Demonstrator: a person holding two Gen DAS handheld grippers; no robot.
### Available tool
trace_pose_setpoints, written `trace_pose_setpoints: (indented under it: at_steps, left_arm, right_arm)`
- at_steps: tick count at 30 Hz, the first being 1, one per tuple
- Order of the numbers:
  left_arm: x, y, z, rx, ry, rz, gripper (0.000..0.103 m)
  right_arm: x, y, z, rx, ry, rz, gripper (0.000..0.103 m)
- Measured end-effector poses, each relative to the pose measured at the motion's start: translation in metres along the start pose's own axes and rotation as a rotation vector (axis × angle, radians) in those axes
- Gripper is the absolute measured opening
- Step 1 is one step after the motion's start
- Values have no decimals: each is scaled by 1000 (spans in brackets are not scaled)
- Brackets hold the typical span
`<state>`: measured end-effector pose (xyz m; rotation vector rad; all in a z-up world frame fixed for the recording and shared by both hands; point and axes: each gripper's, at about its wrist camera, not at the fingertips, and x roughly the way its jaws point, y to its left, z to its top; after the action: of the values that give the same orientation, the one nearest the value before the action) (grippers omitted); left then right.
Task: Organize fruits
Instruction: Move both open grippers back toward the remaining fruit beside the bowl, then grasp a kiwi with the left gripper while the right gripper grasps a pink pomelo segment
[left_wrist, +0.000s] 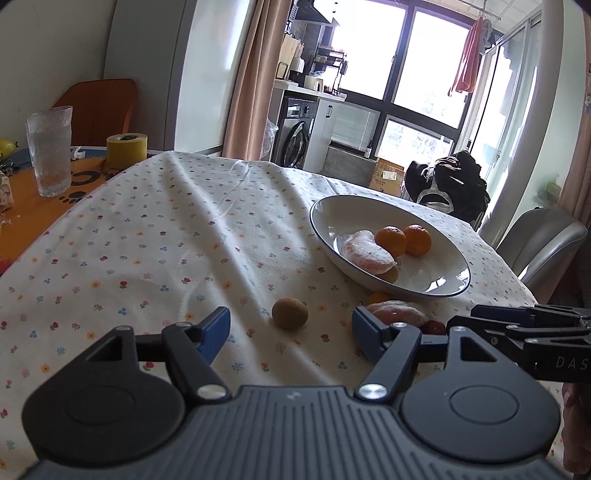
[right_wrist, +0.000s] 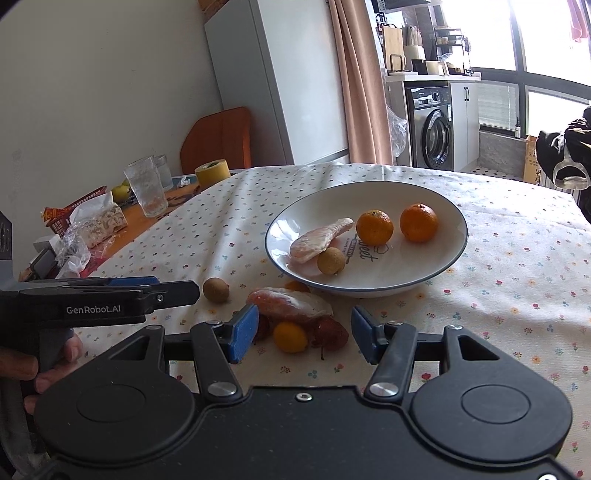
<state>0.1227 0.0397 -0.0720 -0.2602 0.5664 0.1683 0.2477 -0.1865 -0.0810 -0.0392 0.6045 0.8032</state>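
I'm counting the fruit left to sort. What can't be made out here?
- Small orange fruit, right wrist view: mostly hidden behind peeled pink citrus segment.
- Red fruits, right wrist view: partly covered by that segment; count unclear.
- White blue-rimmed plate lettering: partly covered, unreadable.

Bright windows (left_wrist: 399, 55), curtain (left_wrist: 243, 81), washing machine (right_wrist: 430, 127).

plate (right_wrist: 448, 206) white (blue rim) | tablecloth (right_wrist: 517, 258) cream, floral dots | mandarins (right_wrist: 418, 222) orange
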Motion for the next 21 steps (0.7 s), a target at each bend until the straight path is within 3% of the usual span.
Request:
trace_pose_setpoints:
  at_steps: [6, 21]
  left_arm:
    - [12, 0, -1, 5, 19, -19, 58]
    - [41, -3, 3, -6, 46, -20, 48]
  right_arm:
    - [5, 0, 1, 12, 4, -1, 56]
    - [24, 6, 12, -61, 11, 33, 53]
